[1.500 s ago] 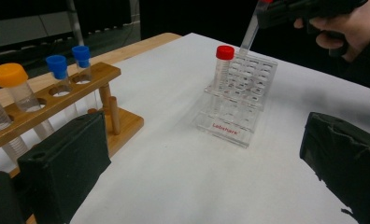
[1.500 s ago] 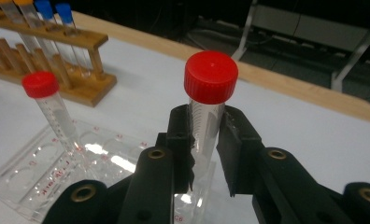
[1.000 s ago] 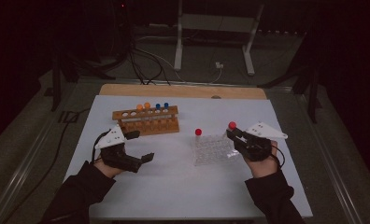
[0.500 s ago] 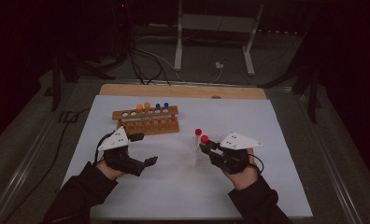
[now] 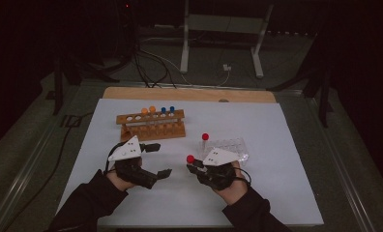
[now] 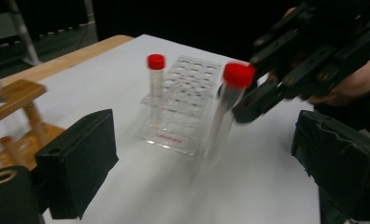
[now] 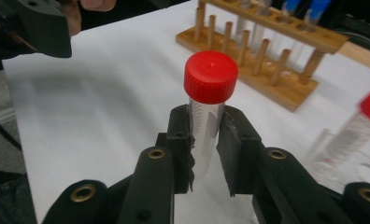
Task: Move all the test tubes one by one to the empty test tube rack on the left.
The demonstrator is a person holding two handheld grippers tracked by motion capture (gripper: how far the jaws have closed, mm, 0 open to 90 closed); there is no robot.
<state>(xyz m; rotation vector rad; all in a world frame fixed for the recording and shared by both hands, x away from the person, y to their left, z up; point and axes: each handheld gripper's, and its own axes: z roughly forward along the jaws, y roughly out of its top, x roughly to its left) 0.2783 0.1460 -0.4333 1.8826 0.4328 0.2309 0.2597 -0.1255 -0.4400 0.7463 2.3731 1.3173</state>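
Carrying: the right tongs (image 7: 205,140) are clenched on a clear tube with a red cap (image 7: 210,77), gripping it just under the cap and holding it upright above the near middle of the tabletop (image 5: 286,121).
Just changed: over the last second the right tongs have swung from the right side of the tabletop, past the plastic tray, leftward and nearer, so the tube (image 5: 190,158) now hangs close to the left tongs.
Meaning: this looks like a transfer toward the left hand or toward the wooden rack; the tube is out of the tray and not yet set anywhere.
Left tongs: the left tongs (image 5: 156,159) stand released, jaws well apart with nothing between them, near left of the tabletop and pointing at the tube (image 6: 227,109); they sit much where they did earlier.
Plastic tray: the clear tray (image 5: 228,145) lies just beyond the right hand, with a second red-capped tube (image 5: 205,140) upright at its left end, unmoved.
Wooden rack: the rack (image 5: 152,124) stands farther off to the left, with orange-capped and blue-capped tubes in its back row, unchanged.
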